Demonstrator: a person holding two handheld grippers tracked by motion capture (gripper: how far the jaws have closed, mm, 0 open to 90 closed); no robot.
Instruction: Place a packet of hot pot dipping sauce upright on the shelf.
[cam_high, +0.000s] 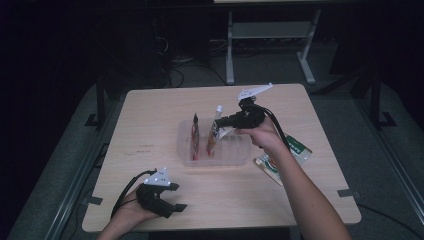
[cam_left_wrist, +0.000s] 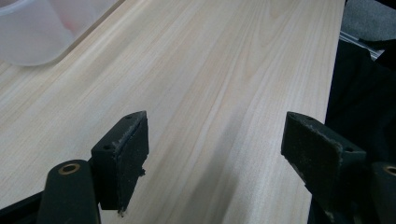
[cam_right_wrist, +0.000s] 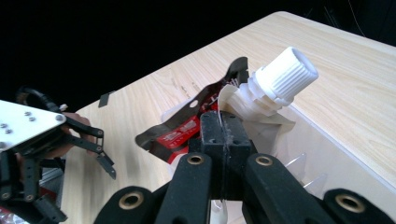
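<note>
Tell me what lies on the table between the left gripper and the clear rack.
Nothing: in the high view, bare wood separates the left gripper from the clear rack. The left gripper view shows bare tabletop ahead of its open jaws.

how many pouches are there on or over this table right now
4: a dark pouch upright in the clear bin, a spouted pouch gripped by the right tool, two lying right of it.

A dim lab or test room: a pale wooden surface (cam_high: 165, 115) stands on grey carpet, black cables (cam_high: 172, 67) trail over the floor past its far edge, and a white metal desk frame (cam_high: 270, 47) stands behind.
</note>
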